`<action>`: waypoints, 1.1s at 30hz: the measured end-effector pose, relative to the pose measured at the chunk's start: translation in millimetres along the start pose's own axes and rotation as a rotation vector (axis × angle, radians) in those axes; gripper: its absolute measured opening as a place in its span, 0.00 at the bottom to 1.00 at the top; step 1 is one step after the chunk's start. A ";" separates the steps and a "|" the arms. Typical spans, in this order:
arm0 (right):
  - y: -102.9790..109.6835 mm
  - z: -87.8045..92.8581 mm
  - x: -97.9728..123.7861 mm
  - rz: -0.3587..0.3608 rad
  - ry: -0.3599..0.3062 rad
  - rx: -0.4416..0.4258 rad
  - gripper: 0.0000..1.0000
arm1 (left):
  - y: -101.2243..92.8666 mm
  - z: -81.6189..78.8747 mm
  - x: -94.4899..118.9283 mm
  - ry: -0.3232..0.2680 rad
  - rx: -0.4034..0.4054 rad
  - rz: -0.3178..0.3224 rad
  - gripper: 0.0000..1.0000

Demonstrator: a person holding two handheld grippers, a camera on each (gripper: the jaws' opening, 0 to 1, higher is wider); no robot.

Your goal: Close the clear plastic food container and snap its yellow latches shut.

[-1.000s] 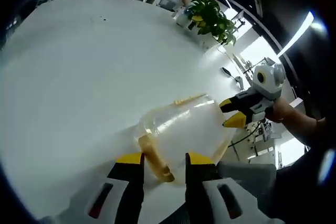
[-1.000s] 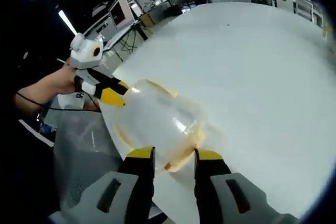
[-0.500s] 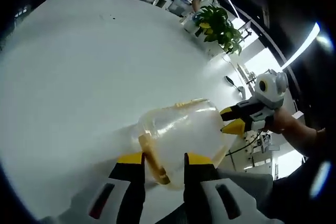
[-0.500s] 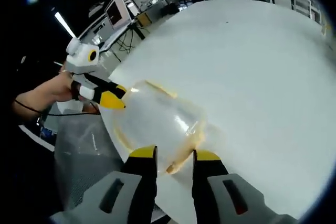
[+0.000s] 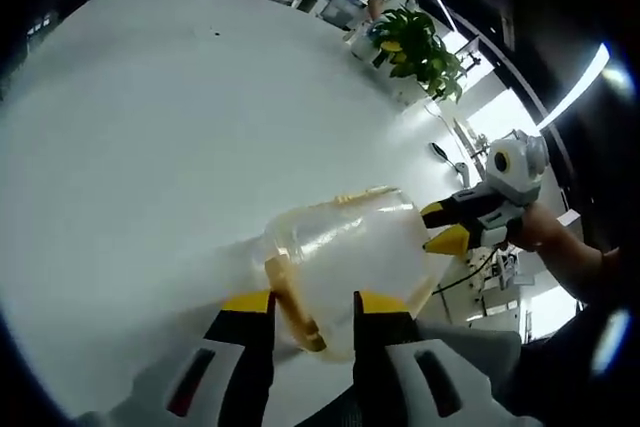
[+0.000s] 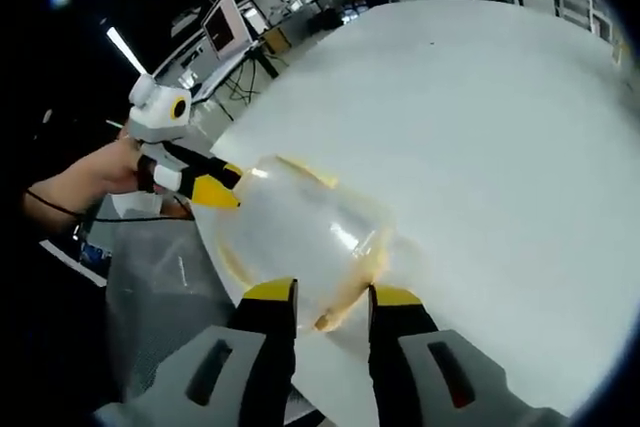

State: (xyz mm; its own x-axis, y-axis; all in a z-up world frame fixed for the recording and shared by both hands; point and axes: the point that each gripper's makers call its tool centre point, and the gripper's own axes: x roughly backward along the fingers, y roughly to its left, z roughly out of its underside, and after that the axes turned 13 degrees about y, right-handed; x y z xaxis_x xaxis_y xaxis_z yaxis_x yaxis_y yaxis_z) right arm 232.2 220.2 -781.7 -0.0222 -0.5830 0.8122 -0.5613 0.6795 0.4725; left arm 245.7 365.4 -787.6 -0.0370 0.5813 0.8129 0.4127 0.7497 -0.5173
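The clear plastic food container [image 5: 350, 252] lies on the white table [image 5: 150, 127] near its edge. One yellow latch [image 5: 292, 299] at its near end sits between the narrowly set jaws of my left gripper [image 5: 313, 305], which looks shut on it. My right gripper [image 5: 442, 227] comes in from the right at the container's far end. In the right gripper view the container [image 6: 300, 232] has its other yellow latch [image 6: 343, 305] held between the jaws of my right gripper [image 6: 332, 297]. The left gripper [image 6: 215, 190] touches the opposite end there.
A potted plant [image 5: 412, 39] stands beyond the table's far edge. A hand [image 5: 548, 232] holds the right gripper, another hand [image 6: 88, 182] the left. A grey mesh surface [image 6: 160, 287] lies below the table edge, and desks with a monitor [image 6: 226, 17] stand behind.
Both views have shifted slightly with the hands. The container and both grippers keep the same hold on its two ends.
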 end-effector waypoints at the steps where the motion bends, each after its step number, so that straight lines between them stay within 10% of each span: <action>1: 0.1 -0.2 0.1 0.002 0.000 0.004 0.25 | -0.1 0.0 0.2 0.006 -0.006 -0.004 0.24; 16: -1.0 -10.1 4.2 0.229 0.055 0.331 0.33 | 10.6 -5.5 1.4 -0.003 -0.092 -0.126 0.42; 24: 11.5 -22.0 2.1 0.340 0.037 0.645 0.32 | -7.9 -22.3 10.4 -0.035 -0.515 -0.326 0.42; 33: 49.2 -42.4 -5.7 0.126 -0.069 0.648 0.34 | -59.8 -35.0 7.5 -0.065 -0.786 -0.294 0.29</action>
State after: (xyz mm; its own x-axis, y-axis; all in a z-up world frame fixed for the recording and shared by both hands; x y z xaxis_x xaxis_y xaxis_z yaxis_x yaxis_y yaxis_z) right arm 239.8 275.9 -748.5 -0.1605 -0.5585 0.8138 -0.9346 0.3512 0.0567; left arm 252.5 313.9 -741.2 -0.2844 0.4322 0.8558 0.8907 0.4492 0.0691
